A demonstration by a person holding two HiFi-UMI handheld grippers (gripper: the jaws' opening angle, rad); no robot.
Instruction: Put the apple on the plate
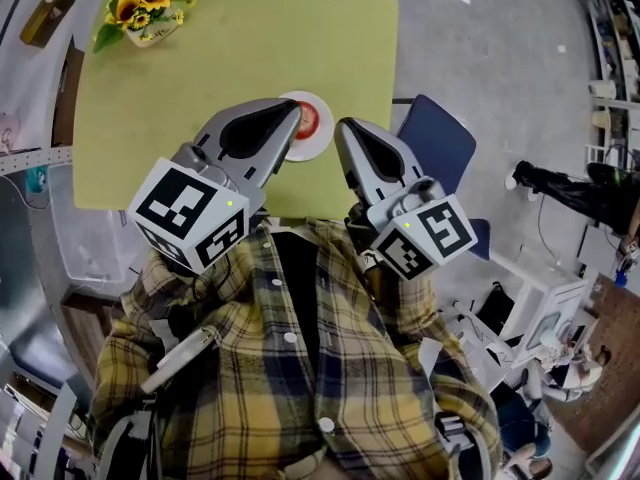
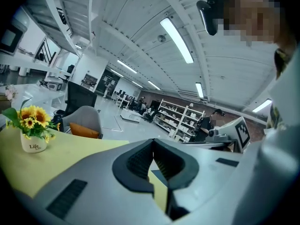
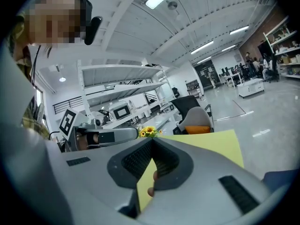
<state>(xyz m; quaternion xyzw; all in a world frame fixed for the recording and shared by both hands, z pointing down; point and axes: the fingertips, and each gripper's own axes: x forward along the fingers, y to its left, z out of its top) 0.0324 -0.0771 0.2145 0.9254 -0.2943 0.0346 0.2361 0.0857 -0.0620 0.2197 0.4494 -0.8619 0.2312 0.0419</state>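
Apple: a small round red apple (image 1: 307, 120) lies on the plate, between the two gripper tips as the head view shows them.
Plate: a round white plate (image 1: 314, 151) sits near the edge of the surface closest to the person. Its left side is covered by the left gripper.
Surface: a pale yellow-green square tabletop (image 1: 250, 38).
Left gripper: a grey two-jaw gripper (image 1: 294, 114) whose jaws meet tip to tip with nothing between them. Its tip is over the plate's left edge, and I cannot tell whether it touches.
Right gripper: a grey two-jaw gripper (image 1: 345, 128) with its jaws pressed together and empty. Its tip is just beside the plate's right side.
Flowers: yellow sunflowers in a small white pot (image 1: 145, 8) stand at the far left corner of the surface, well apart from the plate.
Chair: a dark blue seat (image 1: 440, 143) stands beside the surface's right edge.
Person: a yellow-and-navy plaid shirt (image 1: 300, 368) fills the lower half of the head view.
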